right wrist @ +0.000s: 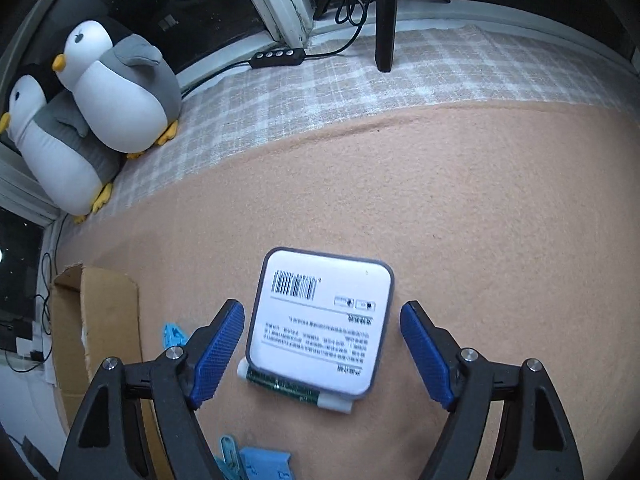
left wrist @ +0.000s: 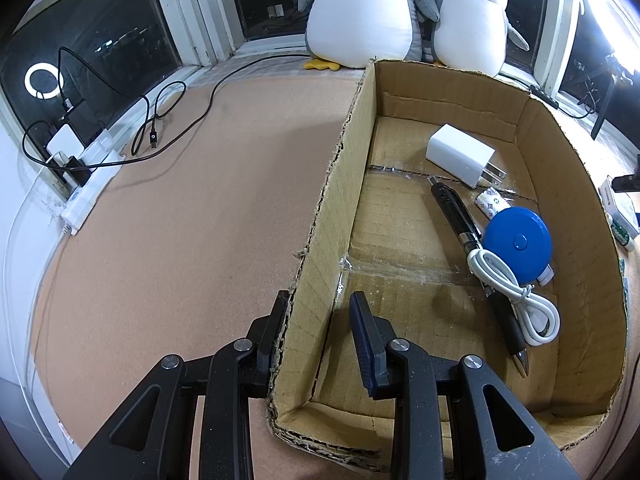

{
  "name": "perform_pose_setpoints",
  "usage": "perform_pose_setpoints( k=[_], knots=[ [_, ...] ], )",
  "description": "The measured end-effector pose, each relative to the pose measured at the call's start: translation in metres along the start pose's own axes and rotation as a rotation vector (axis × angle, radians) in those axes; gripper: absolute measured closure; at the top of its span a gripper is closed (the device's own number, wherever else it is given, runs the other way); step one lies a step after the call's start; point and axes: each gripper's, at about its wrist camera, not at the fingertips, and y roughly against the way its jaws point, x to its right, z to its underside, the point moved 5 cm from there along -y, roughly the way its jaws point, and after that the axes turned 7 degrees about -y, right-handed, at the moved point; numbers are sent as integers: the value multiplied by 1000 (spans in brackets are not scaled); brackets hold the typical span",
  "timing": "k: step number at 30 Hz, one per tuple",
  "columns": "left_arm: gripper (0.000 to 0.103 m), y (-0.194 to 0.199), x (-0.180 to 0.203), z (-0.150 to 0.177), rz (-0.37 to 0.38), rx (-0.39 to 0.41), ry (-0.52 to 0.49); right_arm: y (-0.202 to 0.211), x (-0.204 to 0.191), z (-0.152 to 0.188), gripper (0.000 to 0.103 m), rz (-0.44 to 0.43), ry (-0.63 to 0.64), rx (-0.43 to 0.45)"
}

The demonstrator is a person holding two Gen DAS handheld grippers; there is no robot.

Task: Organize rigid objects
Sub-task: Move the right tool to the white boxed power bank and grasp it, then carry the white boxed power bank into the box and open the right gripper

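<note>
In the left wrist view an open cardboard box [left wrist: 576, 216] holds a white charger [left wrist: 460, 152], a black pen [left wrist: 460, 220], a blue round tape measure [left wrist: 518, 242], a coiled white cable [left wrist: 516, 296] and a small patterned tube [left wrist: 492, 202]. My left gripper [left wrist: 320, 312] straddles the box's left wall [left wrist: 324, 240], one finger outside, one inside, with a gap still showing at the inner finger. In the right wrist view my right gripper [right wrist: 322, 320] is open around a white square tin [right wrist: 320, 320] lying label up, partly on a green and white tube [right wrist: 296, 392].
Two plush penguins [right wrist: 116, 92] sit by the window. Cables and a white power strip [left wrist: 90, 188] lie at the left edge. Blue clips [right wrist: 260, 460] lie near my right gripper, and the box's outer wall [right wrist: 100, 320] stands to its left. A black stand leg [right wrist: 386, 16] rises at the back.
</note>
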Motion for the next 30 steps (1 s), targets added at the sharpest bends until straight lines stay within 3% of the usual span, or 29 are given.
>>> perform_pose_setpoints(
  k=[8, 15, 30],
  knots=[
    [71, 0, -1, 0, 0, 2, 0, -16, -8, -2, 26, 103, 48, -23],
    [71, -1, -1, 0, 0, 4, 1, -23, -22, 7, 27, 203, 188, -12],
    [71, -1, -1, 0, -1, 5, 1, -6, -13, 28, 34, 118, 277, 23]
  ],
)
